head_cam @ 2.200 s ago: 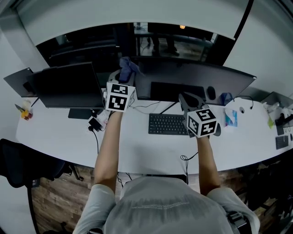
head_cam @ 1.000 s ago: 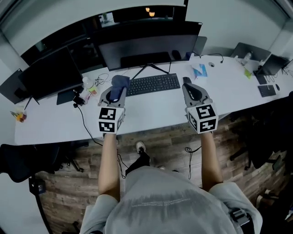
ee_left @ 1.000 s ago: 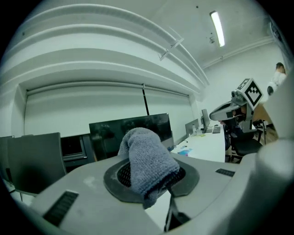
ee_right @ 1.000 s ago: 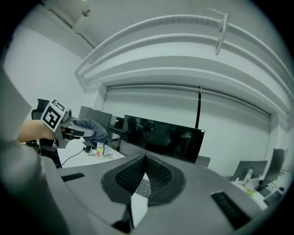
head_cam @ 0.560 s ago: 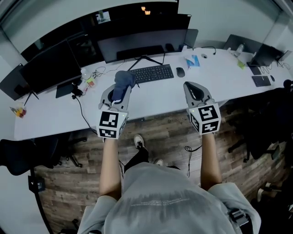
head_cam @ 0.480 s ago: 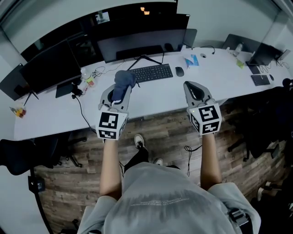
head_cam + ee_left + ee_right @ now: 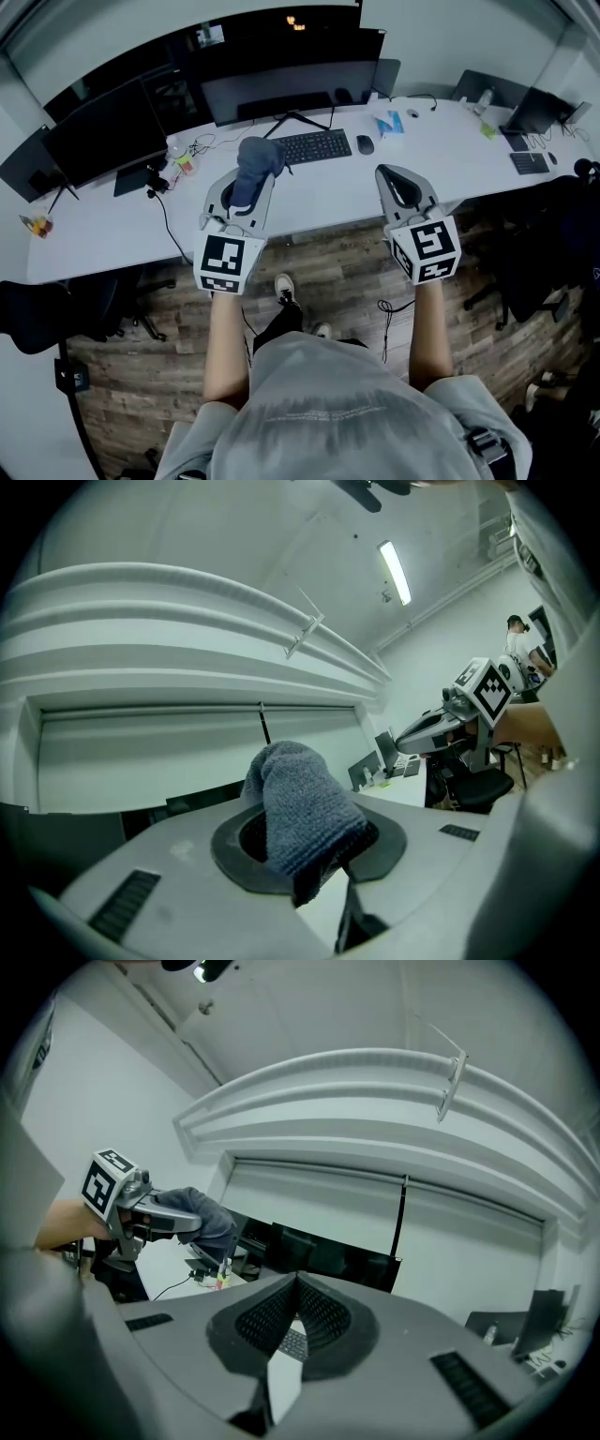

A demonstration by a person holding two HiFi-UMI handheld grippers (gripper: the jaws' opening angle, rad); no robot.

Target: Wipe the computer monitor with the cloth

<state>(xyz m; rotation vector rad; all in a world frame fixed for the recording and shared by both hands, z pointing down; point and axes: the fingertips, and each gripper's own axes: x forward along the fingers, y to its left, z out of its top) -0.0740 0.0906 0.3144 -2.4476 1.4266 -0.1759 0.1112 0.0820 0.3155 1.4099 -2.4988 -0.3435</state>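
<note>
A blue-grey cloth [image 7: 254, 167] is pinched in my left gripper [image 7: 242, 192], which is held up in front of the white desk [image 7: 112, 234], well short of the screens. In the left gripper view the cloth [image 7: 298, 816] bulges out between the shut jaws. The wide dark monitor [image 7: 281, 86] stands at the back of the desk behind a black keyboard [image 7: 310, 147]. My right gripper [image 7: 399, 186] hovers level with the left one, jaws closed with nothing between them; in its own view its tips [image 7: 297, 1290] meet.
A second dark monitor [image 7: 98, 141] stands at the left. Cables and small items [image 7: 178, 169], a mouse [image 7: 366, 144] and papers [image 7: 390, 123] lie on the desk. Further laptops [image 7: 530, 111] sit at the far right. A black chair [image 7: 47, 314] stands left on the wooden floor [image 7: 328, 281].
Over two seconds I have backed away from the desk; the monitors and keyboard now lie farther off. Both grippers have kept their hold and lifted slightly in the last half second.
</note>
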